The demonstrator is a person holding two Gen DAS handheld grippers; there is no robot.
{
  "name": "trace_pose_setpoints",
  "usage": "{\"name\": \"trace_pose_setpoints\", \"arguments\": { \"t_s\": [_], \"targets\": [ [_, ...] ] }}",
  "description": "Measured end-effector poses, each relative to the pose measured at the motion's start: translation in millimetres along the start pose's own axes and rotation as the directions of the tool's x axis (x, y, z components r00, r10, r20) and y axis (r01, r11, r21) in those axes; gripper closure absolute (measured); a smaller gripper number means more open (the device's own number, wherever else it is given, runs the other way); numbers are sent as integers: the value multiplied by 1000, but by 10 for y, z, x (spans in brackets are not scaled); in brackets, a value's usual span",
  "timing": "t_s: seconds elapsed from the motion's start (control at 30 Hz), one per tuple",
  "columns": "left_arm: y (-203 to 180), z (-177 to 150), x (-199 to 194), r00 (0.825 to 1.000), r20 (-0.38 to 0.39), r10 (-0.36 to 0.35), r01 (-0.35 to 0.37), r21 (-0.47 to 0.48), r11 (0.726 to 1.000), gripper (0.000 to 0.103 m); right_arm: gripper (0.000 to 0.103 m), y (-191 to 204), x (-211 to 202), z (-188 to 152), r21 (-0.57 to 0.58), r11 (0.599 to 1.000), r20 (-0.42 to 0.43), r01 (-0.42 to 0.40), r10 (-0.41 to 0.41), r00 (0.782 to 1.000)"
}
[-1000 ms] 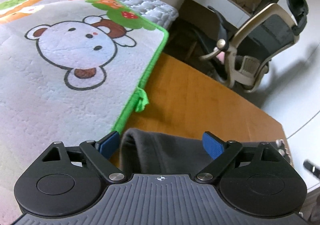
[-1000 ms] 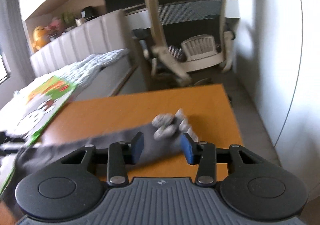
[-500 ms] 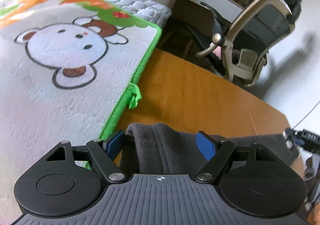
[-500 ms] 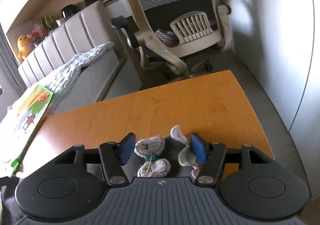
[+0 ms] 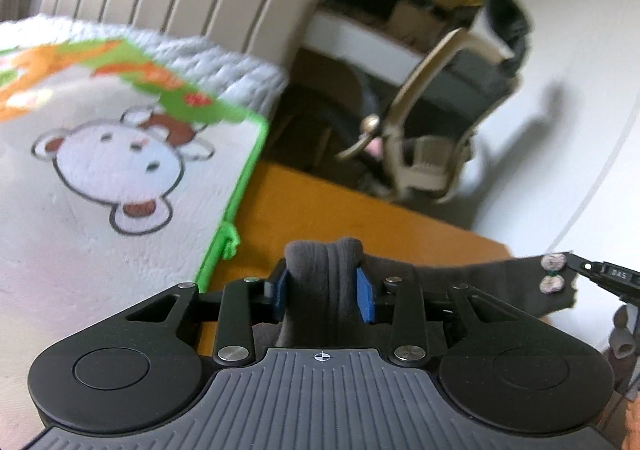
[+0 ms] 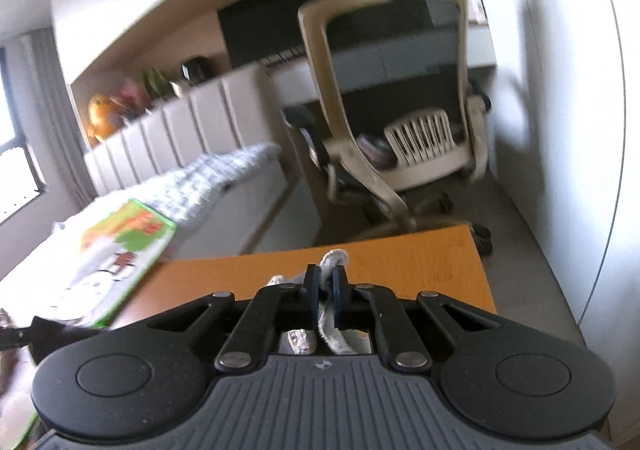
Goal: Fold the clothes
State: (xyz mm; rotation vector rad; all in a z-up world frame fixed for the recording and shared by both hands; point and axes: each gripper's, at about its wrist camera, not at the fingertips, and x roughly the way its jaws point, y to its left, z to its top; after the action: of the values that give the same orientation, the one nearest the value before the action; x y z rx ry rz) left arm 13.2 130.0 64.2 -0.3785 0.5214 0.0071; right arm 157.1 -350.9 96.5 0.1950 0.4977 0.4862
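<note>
My left gripper (image 5: 325, 293) and right gripper (image 6: 325, 296) had just clamped onto the dark grey fleece garment (image 5: 320, 282) above the orange wooden table (image 5: 320, 210).

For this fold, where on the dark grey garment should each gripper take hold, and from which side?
At its two opposite ends, coming in low from the table's near edge. The left gripper is shut on a bunched fold of the dark grey garment; the right gripper pinches the end with the pale appliqué pieces. The cloth stretches between them above the wooden table, so end grips look right.
</note>
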Motion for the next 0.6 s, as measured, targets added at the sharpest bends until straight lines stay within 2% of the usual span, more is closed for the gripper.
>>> {"name": "trace_pose_setpoints", "arguments": {
  "t_s": [0.07, 0.23, 0.37, 0.47, 0.5, 0.57, 0.6],
  "targets": [
    [-57, -91, -242, 999, 28, -18, 17, 22, 1000, 69, 97, 2, -266, -56, -5, 1000, 13, -14, 14, 1000],
    [-3, -433, -690, 999, 39, -21, 21, -1, 1000, 69, 97, -73, -705, -367, -5, 1000, 0, -1, 1, 1000],
    [144, -656, -869, 1000, 9, 26, -26, -29, 999, 69, 97, -262, -892, -636, 81, 997, -51, 1, 4, 999],
    [248, -650, -883, 999, -3, 35, -35, -68, 997, 67, 97, -345, -961, -762, 110, 994, -62, 19, -12, 998],
    [255, -610, -854, 1000, 2, 28, -27, -73, 997, 63, 97, -352, -964, -783, 115, 993, -64, 20, -13, 998],
    [246, -493, -734, 1000, 10, 4, -3, -79, 997, 31, 96, -338, -960, -809, 119, 993, -69, 21, -13, 998],
    [233, -422, -626, 1000, 8, -5, 5, -87, 996, 26, 96, -316, -954, -816, 115, 993, -70, 21, -13, 997]
  ]
}}
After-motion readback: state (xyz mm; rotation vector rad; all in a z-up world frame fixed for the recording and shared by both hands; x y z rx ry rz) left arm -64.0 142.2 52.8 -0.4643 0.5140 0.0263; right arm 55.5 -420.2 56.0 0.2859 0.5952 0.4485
